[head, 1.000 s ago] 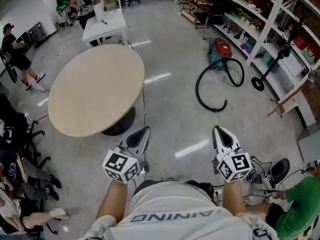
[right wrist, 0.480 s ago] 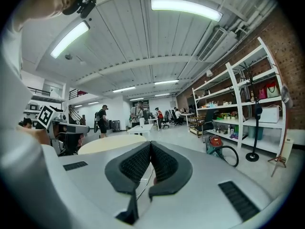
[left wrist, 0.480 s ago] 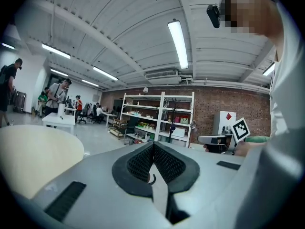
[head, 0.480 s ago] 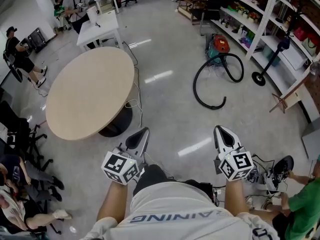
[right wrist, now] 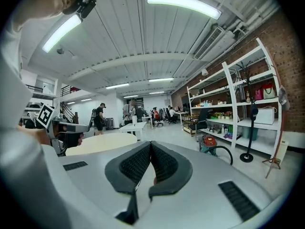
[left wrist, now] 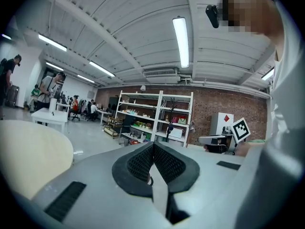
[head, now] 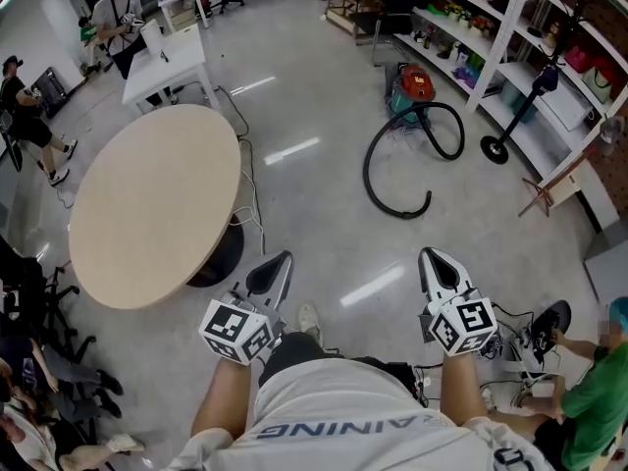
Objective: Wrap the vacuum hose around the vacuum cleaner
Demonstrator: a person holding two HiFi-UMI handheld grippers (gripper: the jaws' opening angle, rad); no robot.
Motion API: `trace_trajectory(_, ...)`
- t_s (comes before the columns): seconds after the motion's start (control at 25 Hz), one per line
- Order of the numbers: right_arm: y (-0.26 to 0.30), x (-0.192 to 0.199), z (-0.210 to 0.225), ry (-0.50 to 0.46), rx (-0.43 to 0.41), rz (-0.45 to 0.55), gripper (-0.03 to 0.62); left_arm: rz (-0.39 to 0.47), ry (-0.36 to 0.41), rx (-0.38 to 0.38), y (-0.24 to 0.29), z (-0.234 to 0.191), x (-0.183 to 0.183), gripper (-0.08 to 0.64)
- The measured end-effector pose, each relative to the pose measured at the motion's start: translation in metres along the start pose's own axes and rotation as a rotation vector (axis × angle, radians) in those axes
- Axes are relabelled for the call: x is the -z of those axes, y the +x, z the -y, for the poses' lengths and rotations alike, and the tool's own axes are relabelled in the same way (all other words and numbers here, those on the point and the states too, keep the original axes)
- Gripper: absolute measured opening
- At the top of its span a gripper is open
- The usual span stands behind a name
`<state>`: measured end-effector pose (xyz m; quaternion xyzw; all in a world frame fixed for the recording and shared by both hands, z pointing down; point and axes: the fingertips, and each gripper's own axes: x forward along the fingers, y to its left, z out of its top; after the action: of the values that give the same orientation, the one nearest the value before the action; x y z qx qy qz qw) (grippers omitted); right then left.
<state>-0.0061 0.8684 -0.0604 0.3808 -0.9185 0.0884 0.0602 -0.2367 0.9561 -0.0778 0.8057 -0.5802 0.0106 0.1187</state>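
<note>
Bright ceiling tube lights (left wrist: 181, 42), glare streaks on floor (head: 324, 214), fisheye-warped edges.

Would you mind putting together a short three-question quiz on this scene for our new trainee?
1. True or false: the hose is wound around the vacuum cleaner.
2. In the head view, on which side of the vacuum cleaner is the round table? A) left B) right C) it is out of view
3. Fill in: the fingers of the left gripper and the right gripper are both ____, with nothing between them.
Key: 1 false, it lies in a loose loop on the floor; 2 A; 3 shut.
</note>
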Motion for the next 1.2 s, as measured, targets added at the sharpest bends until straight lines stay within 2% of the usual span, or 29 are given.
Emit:
trace_trajectory(0.28,0.089,-0.021,-0.001,-0.045,0.035,-0.016,0.009,0.005,-0.011,0.051,0.058,-0.079,-0.013,0.017)
trace_trajectory(0.44,0.132,-0.045,0.007,-0.038,0.097,-0.018,0.011,-0.009,0.015,0.098,0.089,-0.118,-0.032,0.017)
trace_trajectory(0.6,0.159,-0.052,0.009,-0.037,0.161,-0.022,0.009,-0.027,0.01,0.152,0.11,-0.152,-0.035,0.017)
trace_trajectory(0.88,0.185,-0.049,0.043,-0.034,0.225,-0.052,0.009,-0.057,0.004,0.213,0.161,-0.168,-0.031,0.017)
trace_trajectory(1.2,0.235,-0.043,0.109,-0.003,0.226,-0.045,0.009,-0.079,0.013,0.214,0.24,-0.184,-0.036,0.017)
